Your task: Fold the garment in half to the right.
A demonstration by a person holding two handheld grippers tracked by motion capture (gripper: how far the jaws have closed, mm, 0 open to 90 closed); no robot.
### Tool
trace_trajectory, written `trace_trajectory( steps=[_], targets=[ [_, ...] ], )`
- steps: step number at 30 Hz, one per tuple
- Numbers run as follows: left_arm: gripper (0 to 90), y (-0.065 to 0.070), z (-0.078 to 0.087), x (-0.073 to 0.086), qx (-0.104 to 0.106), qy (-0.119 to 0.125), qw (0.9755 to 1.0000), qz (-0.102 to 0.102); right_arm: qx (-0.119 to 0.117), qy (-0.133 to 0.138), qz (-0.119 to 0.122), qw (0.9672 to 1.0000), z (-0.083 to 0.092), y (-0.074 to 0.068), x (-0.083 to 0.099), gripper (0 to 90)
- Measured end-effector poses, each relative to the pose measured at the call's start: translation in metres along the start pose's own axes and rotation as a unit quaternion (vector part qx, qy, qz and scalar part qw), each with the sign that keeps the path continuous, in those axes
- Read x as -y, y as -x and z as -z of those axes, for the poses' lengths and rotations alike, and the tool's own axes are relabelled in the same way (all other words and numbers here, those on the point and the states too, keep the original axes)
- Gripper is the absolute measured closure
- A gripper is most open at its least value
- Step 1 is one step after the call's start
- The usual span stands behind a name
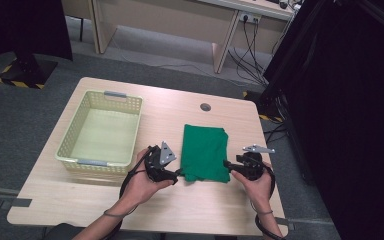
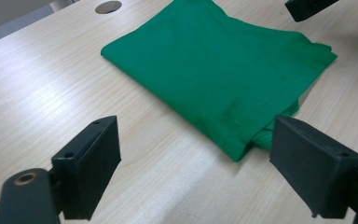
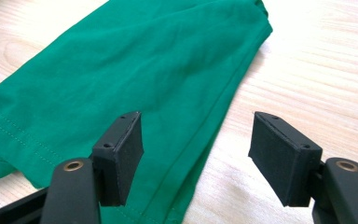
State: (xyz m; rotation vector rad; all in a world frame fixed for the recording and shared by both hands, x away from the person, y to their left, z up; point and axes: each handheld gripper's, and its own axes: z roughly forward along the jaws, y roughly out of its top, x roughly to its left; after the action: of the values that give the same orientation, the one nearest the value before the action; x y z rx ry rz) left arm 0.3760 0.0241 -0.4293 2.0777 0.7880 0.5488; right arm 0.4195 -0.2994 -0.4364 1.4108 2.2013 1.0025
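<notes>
A folded green cloth [image 1: 205, 151] lies flat on the wooden table [image 1: 180, 210], right of the middle. My left gripper [image 1: 178, 173] is at the cloth's near left corner and my right gripper [image 1: 227, 164] at its near right edge, each held in one hand. In the left gripper view the jaws [image 2: 196, 140] stand wide apart, with the cloth's corner [image 2: 223, 70] lying ahead between them, untouched. In the right gripper view the jaws [image 3: 198, 130] are open over the cloth's hemmed edge [image 3: 135, 70], with the pads clear of the fabric.
A pale yellow plastic basket [image 1: 72, 135] stands on the table's left half, next to my left hand. A round cable hole [image 1: 205, 107] sits beyond the cloth. The other gripper's jaw [image 2: 307, 7] shows past the cloth. A black curtain [image 1: 350, 100] hangs at the right.
</notes>
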Motion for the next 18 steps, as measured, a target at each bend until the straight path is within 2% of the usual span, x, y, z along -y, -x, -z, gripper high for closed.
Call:
trace_trajectory(
  steps=[3,11,18],
  targets=[
    [14.0,0.0010,0.0019,0.0006,0.004,0.002,1.0000,0.000,0.003,0.002,-0.003,1.0000,0.0023,0.0011,0.0003,34.6],
    [14.7,0.0012,0.0030,0.0033,0.000,-0.011,0.9999,-0.004,0.003,0.000,-0.003,1.0000,0.0010,0.0007,0.0018,34.0],
    [14.7,0.0033,0.0032,0.0035,0.000,-0.011,0.9999,-0.008,0.003,0.001,-0.003,1.0000,0.0011,0.0009,-0.0002,33.7]
  ],
)
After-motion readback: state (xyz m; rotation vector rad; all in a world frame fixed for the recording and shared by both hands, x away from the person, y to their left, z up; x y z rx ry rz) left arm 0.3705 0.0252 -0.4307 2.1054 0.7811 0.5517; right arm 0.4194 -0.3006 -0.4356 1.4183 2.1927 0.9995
